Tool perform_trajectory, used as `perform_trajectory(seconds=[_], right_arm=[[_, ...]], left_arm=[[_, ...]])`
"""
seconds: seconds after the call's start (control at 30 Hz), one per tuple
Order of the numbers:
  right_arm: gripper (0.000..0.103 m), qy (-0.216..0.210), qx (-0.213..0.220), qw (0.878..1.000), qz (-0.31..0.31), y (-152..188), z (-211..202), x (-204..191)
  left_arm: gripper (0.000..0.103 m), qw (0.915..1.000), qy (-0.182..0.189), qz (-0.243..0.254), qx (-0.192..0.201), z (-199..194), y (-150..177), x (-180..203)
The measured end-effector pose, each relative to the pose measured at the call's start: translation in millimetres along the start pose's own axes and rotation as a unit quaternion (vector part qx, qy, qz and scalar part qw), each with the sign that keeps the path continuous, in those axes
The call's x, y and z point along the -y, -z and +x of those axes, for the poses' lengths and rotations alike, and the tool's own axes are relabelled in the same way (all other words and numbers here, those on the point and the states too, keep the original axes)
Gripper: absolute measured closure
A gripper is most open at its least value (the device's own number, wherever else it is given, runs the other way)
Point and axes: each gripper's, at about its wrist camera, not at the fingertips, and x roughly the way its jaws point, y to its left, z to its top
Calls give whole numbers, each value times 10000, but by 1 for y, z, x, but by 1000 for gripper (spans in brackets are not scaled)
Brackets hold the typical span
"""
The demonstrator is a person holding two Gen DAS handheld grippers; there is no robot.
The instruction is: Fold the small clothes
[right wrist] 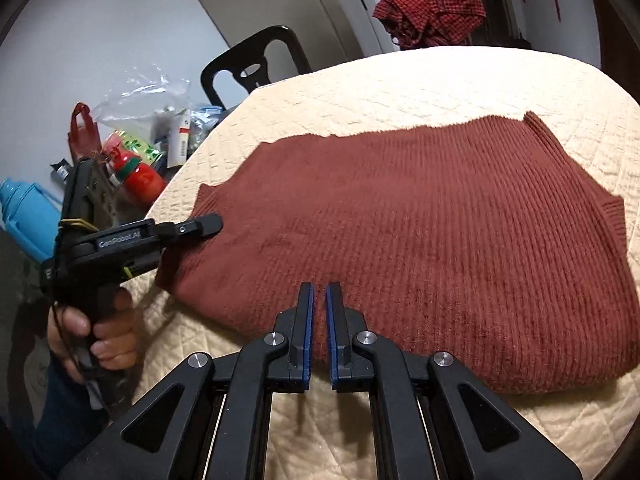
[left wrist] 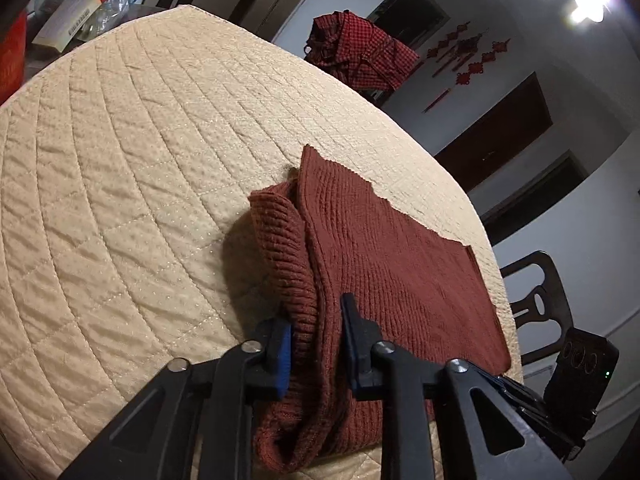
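A rust-brown ribbed knit sweater (right wrist: 420,220) lies flat on the cream quilted table cover (right wrist: 400,80). In the left wrist view a bunched fold of its edge (left wrist: 296,264) rises between the fingers of my left gripper (left wrist: 314,310), which is shut on it. The right wrist view shows that left gripper (right wrist: 212,222) at the sweater's left end, held by a person's hand (right wrist: 108,340). My right gripper (right wrist: 320,288) sits on the sweater's near edge, its blue pads almost together with a thin strip of knit pinched in the slit.
A crumpled red checked cloth (right wrist: 432,8) lies beyond the table's far edge. Bottles, bags and a blue flask (right wrist: 24,216) crowd the left side. Dark chairs (right wrist: 256,64) (left wrist: 536,300) stand around the table. Bare quilt (left wrist: 120,160) spreads left of the sweater.
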Motion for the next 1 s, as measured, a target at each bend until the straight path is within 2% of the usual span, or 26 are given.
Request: perform_trajectory(seconds=[0.3,0.43,0.57,0.67,0.77,0.93,0.97,1.0], right_arm=[[97,-3,331,9990,308,15,-44,37],[97,64,490,9977,465,18,-60,52],[97,195,643,9957,643,19,-75,68],[97,264,743,9940,752,19,-84,77],[97,334,788,9926,857,21,-90,85],[97,383,789,9908,1029,29,-96,98],[96,346,795,9902,1096,31,-97,101],[96,318,811,9897,1135,32,-98,102]], left_arm=[[88,9991,357,53,222,-19,-9,37],[89,9975,592,219,332,-24,-18,74],[89,9944,869,517,290,-12,-22,126],[89,9917,1069,714,93,12,-19,160],[89,9892,1134,874,-321,52,-7,184],[87,9819,1060,1011,-1203,115,21,196],[87,9811,1066,1027,-1247,118,24,198],[80,9808,1098,1049,-1222,115,24,200]])
